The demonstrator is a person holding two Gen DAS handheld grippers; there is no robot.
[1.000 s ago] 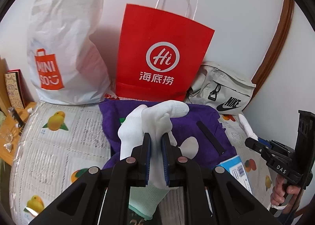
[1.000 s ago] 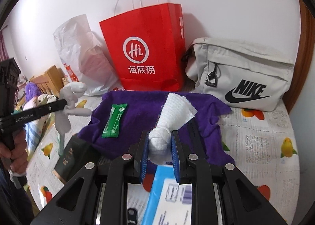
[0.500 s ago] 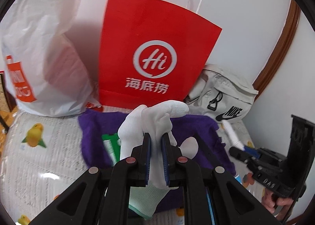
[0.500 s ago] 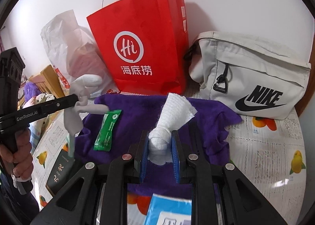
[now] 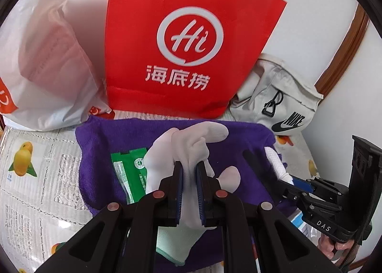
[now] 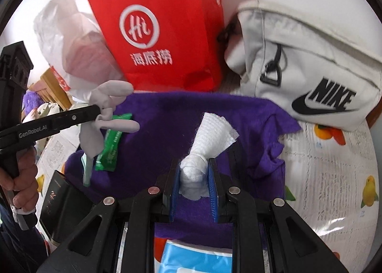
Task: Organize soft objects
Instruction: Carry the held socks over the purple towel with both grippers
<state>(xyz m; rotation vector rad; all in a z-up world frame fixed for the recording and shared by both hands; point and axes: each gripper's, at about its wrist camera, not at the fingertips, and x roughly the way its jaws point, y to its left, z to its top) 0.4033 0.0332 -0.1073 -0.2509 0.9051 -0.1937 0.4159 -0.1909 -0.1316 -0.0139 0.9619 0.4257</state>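
My left gripper (image 5: 189, 165) is shut on a white glove (image 5: 188, 144) with a pale green cuff, held above the purple towel (image 5: 114, 139); the same glove (image 6: 105, 105) hangs from the left gripper (image 6: 98, 115) at the left of the right wrist view. My right gripper (image 6: 193, 165) is shut on a rolled white cloth (image 6: 210, 139), also over the purple towel (image 6: 167, 115). In the left wrist view that white cloth (image 5: 277, 165) and the right gripper (image 5: 290, 183) show at the right. A green packet (image 5: 130, 175) lies on the towel.
A red paper bag (image 5: 181, 41), a white plastic bag (image 5: 43, 57) and a grey Nike pouch (image 5: 279, 103) stand against the wall behind the towel. A blue-and-white packet (image 6: 195, 258) and a dark booklet (image 6: 59, 203) lie near the front. The tablecloth (image 6: 334, 177) has a fruit print.
Both grippers have moved forward and down toward the purple towel and the bags, which now look larger. Each keeps its grip on its item.
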